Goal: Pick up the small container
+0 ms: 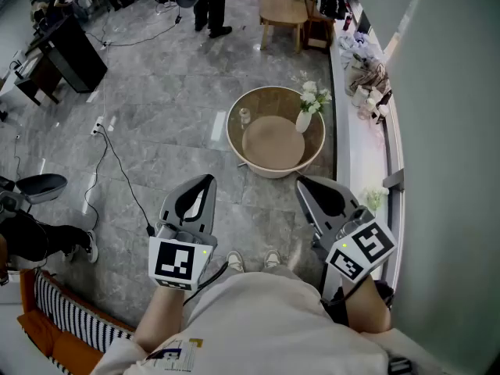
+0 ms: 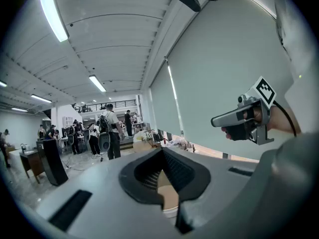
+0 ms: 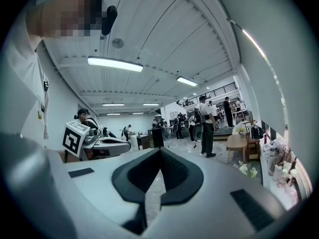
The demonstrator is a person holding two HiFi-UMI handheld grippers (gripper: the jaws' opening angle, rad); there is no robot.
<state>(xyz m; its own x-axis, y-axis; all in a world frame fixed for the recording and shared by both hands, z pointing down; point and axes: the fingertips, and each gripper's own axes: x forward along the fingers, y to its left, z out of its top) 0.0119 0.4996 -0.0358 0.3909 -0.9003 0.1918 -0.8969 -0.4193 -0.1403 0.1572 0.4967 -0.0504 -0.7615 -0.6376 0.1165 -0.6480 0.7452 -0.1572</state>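
Standing ahead on the round table (image 1: 233, 143), the small container (image 1: 244, 116) lies nearer the left gripper (image 1: 206, 181) than the right gripper (image 1: 303, 183); both are closed and empty.

Small container: the tiny pale thing (image 1: 244, 116) on the round tan table with a clear rim (image 1: 273, 143) is too small to tell its shape.
Person in dark trousers (image 1: 209, 2): cut off by the top edge; only the legs show.
Clutter (image 1: 367, 76) on the long white ledge (image 1: 353, 158): too small to name.
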